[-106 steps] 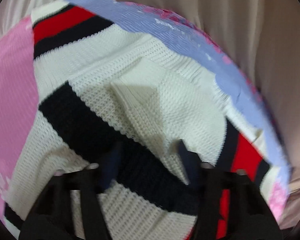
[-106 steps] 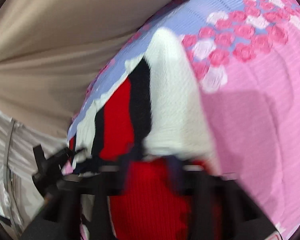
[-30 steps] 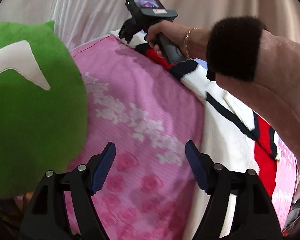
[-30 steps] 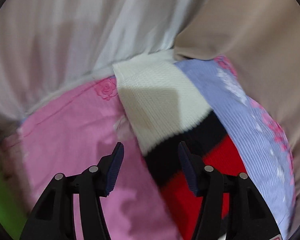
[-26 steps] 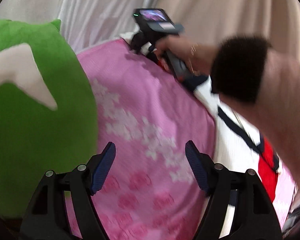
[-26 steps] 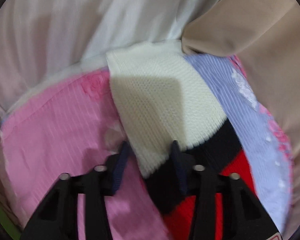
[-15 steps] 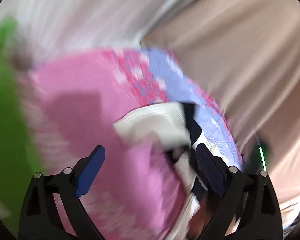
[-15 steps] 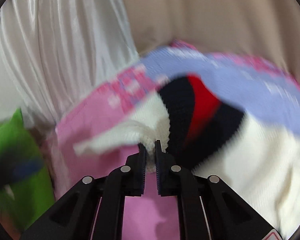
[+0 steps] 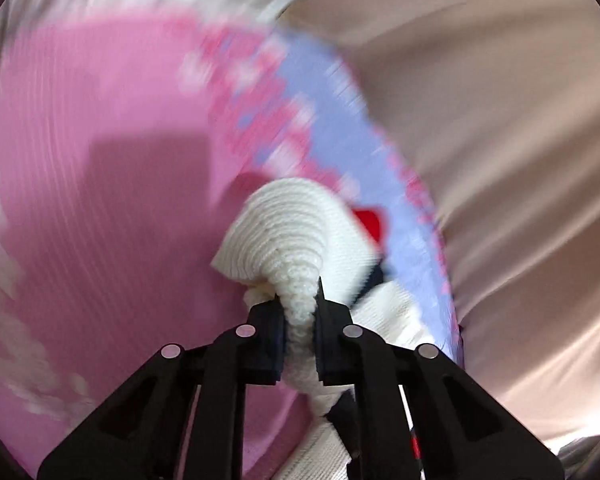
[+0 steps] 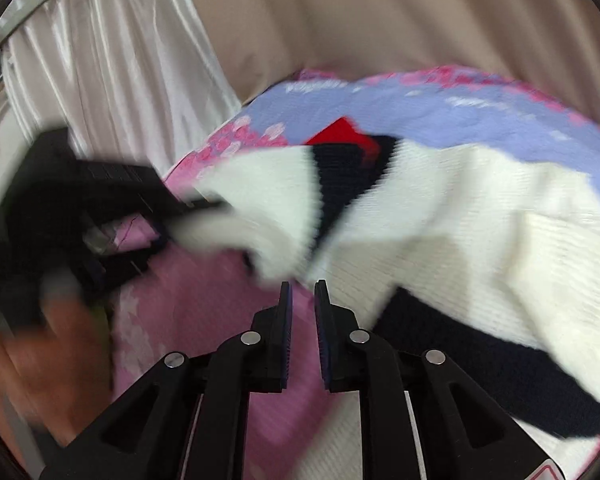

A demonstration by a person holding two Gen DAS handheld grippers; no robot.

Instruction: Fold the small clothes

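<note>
Pinching a bunched white knit edge, the left gripper (image 9: 298, 304) has its jaws clamped on the sweater (image 9: 296, 236), the fabric squeezed into a thick roll between them; the right gripper (image 10: 303, 296) sits with its jaws nearly together and nothing visibly between them, just short of the sweater's white edge. Beyond both, the sweater, white with dark and red bands, lies spread on a pink and lilac flowered cover (image 10: 440, 116), with pale curtains (image 10: 112, 80) behind. My judgement: a fold is in hand, with the left side carrying a corner or sleeve across the body. The next move calls for laying that edge flat and square before releasing, and for the right gripper to pin or smooth the cloth; motion blur hides finer detail.
</note>
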